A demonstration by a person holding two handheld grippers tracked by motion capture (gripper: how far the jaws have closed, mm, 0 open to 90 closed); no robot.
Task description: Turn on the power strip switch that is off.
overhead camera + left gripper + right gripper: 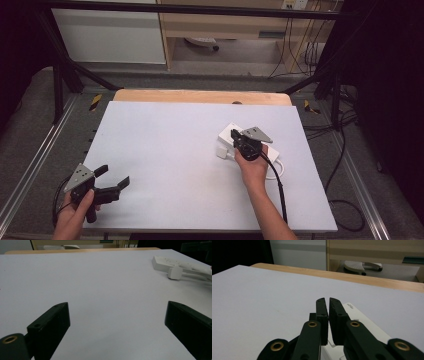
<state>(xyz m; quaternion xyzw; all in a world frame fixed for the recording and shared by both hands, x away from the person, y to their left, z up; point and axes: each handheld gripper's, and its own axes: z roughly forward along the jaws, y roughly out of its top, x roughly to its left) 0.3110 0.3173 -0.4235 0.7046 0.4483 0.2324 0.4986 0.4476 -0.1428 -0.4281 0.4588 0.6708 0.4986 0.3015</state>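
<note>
Rightward, right tool (239, 138) pressed together over power strip (231, 131) (left tool (113, 177) spread, near edge)

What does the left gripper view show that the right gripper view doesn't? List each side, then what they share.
Left gripper view: left gripper, fingers wide apart, and a small white cube beside the power strip. Right gripper view: right gripper, fingers shut, above the strip's near end. Both: white table, its wooden far edge, the power strip.
</note>
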